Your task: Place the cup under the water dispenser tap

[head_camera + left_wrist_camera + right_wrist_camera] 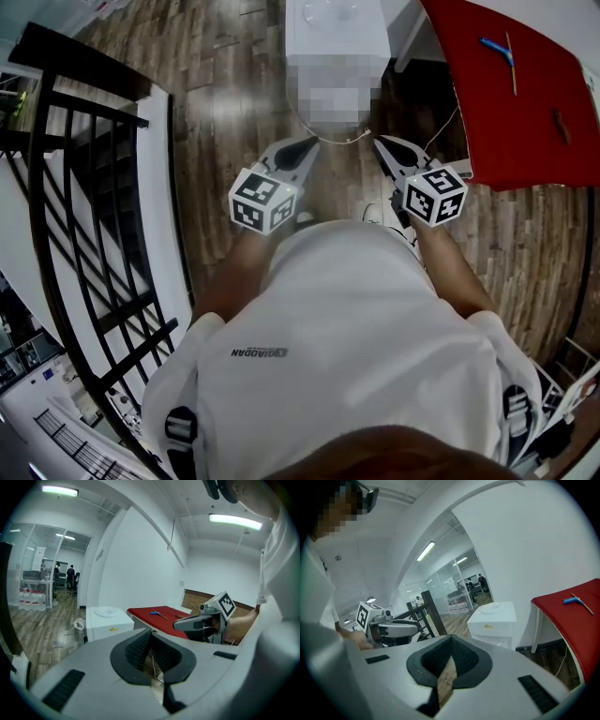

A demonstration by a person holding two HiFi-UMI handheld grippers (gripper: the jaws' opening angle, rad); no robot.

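Note:
No cup shows in any view. The white water dispenser (337, 37) stands on the wood floor straight ahead of me; its lower front is under a blurred patch, so I cannot see the tap. It also appears in the left gripper view as the water dispenser (108, 620) and in the right gripper view as the water dispenser (492, 618). My left gripper (305, 142) and right gripper (382, 142) are held side by side at waist height, both pointing at the dispenser. Both are shut with nothing between the jaws, as seen at the left gripper (150, 632) and the right gripper (450, 639).
A red-topped table (525, 94) stands to the right of the dispenser, with a blue tool (497, 49) on it. A black stair railing (84, 187) runs along my left. A thin cable (328, 139) lies on the floor by the dispenser.

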